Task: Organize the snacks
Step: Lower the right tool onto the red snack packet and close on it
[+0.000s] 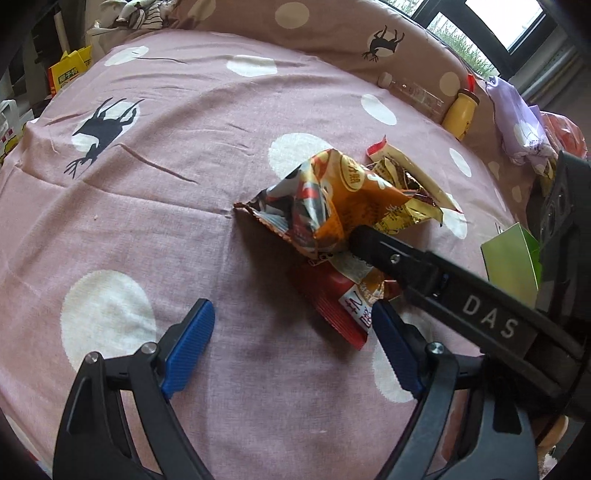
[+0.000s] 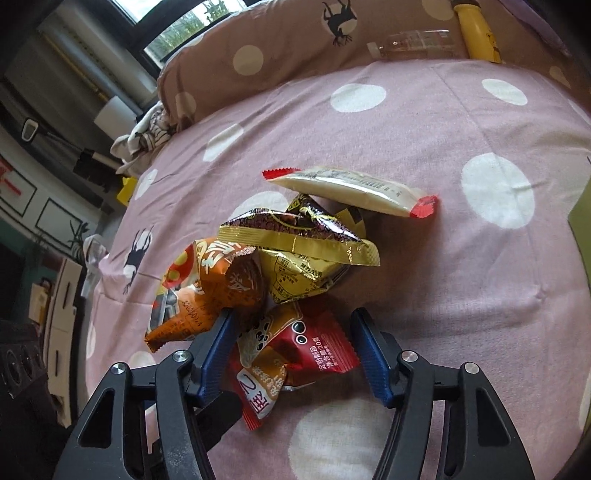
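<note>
Snacks: I see four packets heaped on the pink polka-dot bedsheet: orange packet, gold packet, red packet, cream bar with red ends at 12 o'clock of the heap.
Right gripper: my jaws spread wide, straddling the red packet, clamping nothing; left blue pad touches the orange packet.
Left gripper: jaws wide apart, empty; the heap sits at its 1 o'clock.
Background: yellow bottle against the brown pillow.
</note>
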The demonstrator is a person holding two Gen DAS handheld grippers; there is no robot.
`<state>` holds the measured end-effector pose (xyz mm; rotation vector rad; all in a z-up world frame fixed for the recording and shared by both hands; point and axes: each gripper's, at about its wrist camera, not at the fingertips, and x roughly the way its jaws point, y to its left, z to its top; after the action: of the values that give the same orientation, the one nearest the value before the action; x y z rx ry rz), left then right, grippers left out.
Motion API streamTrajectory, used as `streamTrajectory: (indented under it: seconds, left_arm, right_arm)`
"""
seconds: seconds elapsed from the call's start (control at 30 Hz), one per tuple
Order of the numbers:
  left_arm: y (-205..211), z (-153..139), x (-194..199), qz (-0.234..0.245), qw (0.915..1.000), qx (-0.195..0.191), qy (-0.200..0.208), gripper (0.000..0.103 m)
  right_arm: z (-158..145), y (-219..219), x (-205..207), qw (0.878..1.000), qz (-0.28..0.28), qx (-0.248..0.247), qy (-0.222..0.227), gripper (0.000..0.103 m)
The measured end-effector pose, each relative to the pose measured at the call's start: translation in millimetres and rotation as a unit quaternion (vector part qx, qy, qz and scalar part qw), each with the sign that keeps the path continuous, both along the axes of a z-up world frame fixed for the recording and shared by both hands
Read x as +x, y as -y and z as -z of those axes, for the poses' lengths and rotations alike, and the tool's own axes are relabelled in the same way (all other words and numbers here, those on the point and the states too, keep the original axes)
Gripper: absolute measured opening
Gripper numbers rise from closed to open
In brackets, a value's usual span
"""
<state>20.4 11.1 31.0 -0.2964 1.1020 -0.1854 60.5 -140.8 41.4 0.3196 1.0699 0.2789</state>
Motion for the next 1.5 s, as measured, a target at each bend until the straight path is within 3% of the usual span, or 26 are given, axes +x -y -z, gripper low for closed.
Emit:
streamTrajectory:
  seconds: [0.03,0.1,0.13,0.3,0.57,0.73,0.87,0.97,1.1,1.23,1.4,1.5]
  left_arm:
    - [1.5,0.5,0.4,0.002,1.0000,0.004,0.003,0.081]
    - [4.3,1.8,1.7,0.006,0.9998,0.014,0.009,0.064]
    - [5.5,2.5,2.3,0.007,0.9998,0.016,0.012,0.061]
    - [5.9,2.5,2.9,0.026,0.9994,-0.015,0.017,0.036]
    - [12.4,-3.1,-3.1,0.050,0.9980,-0.029,0.027,0.035]
    - [10.8,-5.5,-9.7,0.045,0.9989,-0.001,0.012,0.038]
    - [0.9,-5.1,-9.0,0.033,0.9995,-0.004,0.001,0.062]
    - [-9.5,0.8,-4.4,0.005,0.9994,-0.027,-0.022,0.070]
    - [-15.3,0.3,-2.8,-0.010,0.9976,-0.062,-0.031,0.075]
    - [-6.7,0.0,-3.5,0.010,0.9979,-0.060,-0.022,0.072]
    - [3.1,4.1,-0.8,0.029,0.9951,-0.091,-0.025,0.053]
    - [4.0,2.1,-2.7,0.027,0.9967,-0.075,-0.016,0.046]
  right_arm:
    - [-0.6,-1.0,-0.6,1.000,-0.004,-0.003,0.005,0.061]
    - [-0.3,-1.7,-1.1,1.000,-0.012,0.006,0.003,0.054]
    - [1.0,-2.2,-0.8,1.000,-0.016,0.011,-0.001,0.048]
    - [0.1,-5.2,-4.8,1.000,-0.020,0.005,0.006,0.046]
    - [-7.6,-0.2,-18.3,1.000,-0.018,0.020,0.003,0.039]
    - [-10.0,7.0,-29.3,1.000,-0.007,0.015,-0.015,0.038]
    - [-14.7,14.1,-32.1,1.000,0.002,0.019,-0.016,0.038]
    - [-15.1,19.0,-26.5,1.000,0.025,-0.002,-0.018,0.039]
    - [-3.8,21.9,-9.7,0.999,0.023,0.033,-0.036,0.044]
    - [6.4,14.4,1.4,0.998,0.017,0.052,-0.043,0.044]
    - [8.0,1.9,0.0,0.997,-0.014,0.066,-0.041,0.044]
    - [3.4,-2.4,-5.0,0.998,-0.017,0.047,-0.031,0.044]
